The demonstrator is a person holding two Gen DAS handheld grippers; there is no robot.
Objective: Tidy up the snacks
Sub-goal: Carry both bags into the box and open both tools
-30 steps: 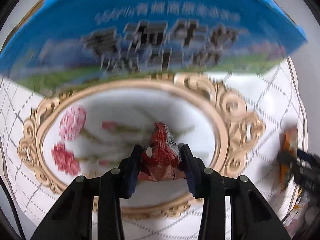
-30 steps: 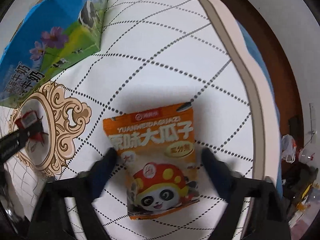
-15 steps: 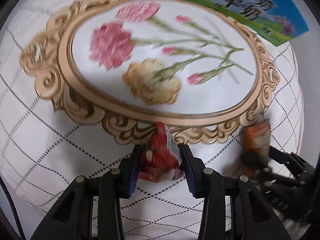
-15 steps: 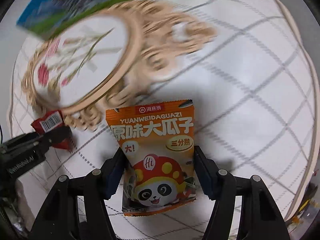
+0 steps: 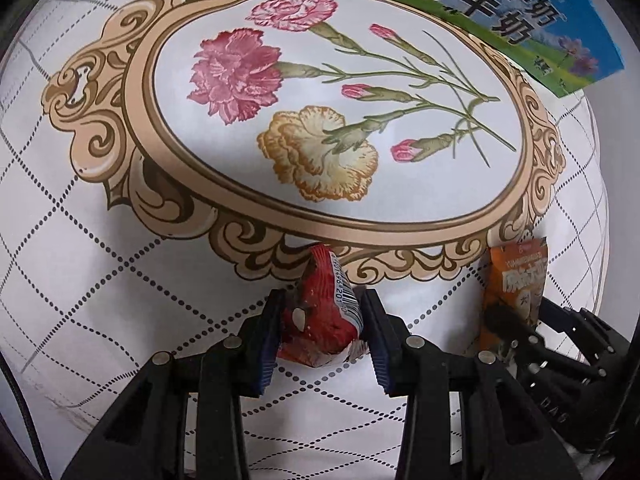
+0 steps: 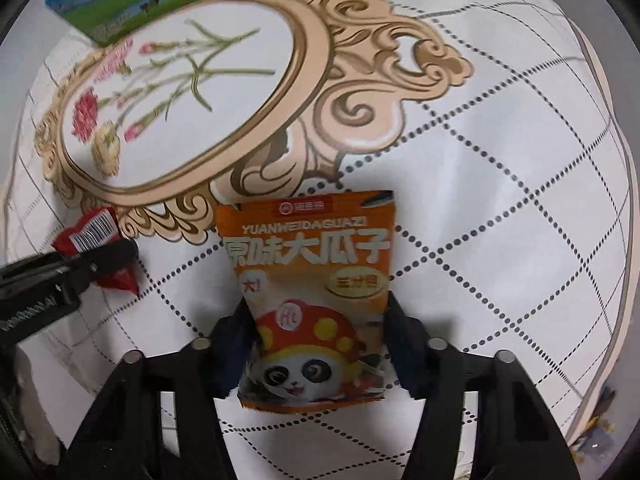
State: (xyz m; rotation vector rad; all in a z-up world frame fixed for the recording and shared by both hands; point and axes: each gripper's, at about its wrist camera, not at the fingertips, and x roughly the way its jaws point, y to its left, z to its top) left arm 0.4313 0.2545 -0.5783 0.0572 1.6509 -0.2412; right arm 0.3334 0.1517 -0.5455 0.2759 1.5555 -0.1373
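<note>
My left gripper (image 5: 322,330) is shut on a small red snack packet (image 5: 324,320) with a barcode, held above the white tablecloth. My right gripper (image 6: 320,344) is shut on an orange sunflower-seed bag (image 6: 312,280) with a panda picture, also held above the cloth. The orange bag (image 5: 516,280) and the right gripper show at the right of the left wrist view. The red packet (image 6: 94,236) and a left finger show at the left of the right wrist view. A blue and green milk carton box (image 5: 500,16) stands at the far side of the table.
The white quilted tablecloth (image 5: 80,280) has a gold oval frame with carnations (image 5: 320,120) printed in its middle. The table's edge (image 6: 624,208) curves along the right of the right wrist view, with clutter on the floor beyond.
Both grippers pulled back from the milk box, and the view now looks down on the oval print. My right gripper closed on the orange bag and lifted it. The red packet stays gripped.
</note>
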